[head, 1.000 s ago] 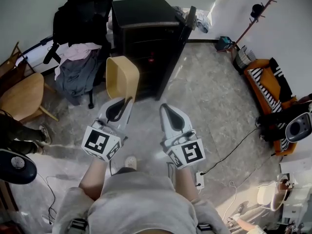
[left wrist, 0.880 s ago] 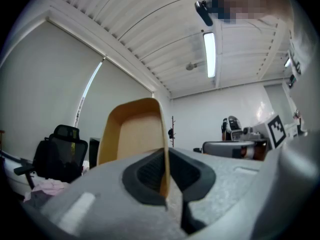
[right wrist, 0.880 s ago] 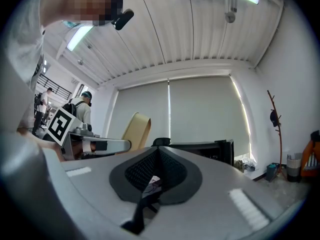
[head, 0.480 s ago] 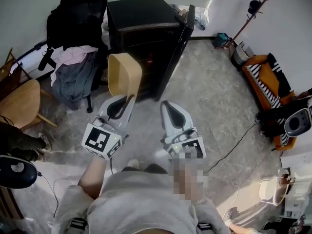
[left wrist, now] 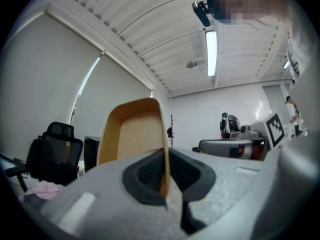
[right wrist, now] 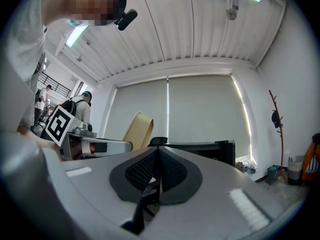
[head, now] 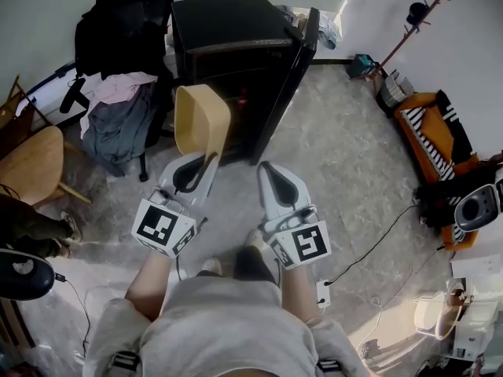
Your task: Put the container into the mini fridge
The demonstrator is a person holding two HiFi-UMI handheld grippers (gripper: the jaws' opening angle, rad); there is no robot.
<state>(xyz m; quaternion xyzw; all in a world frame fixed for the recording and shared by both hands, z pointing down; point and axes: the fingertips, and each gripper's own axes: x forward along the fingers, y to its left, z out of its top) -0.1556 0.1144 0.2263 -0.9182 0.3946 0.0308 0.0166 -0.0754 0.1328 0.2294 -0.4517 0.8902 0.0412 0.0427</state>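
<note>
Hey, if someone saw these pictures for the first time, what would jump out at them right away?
The shallow tan rectangular container stands out first, held on edge by its rim in the left gripper, out in front of the person. Just beyond it sits the black mini fridge with its door swung open. The right gripper is shut on nothing, alongside the left one.
</note>
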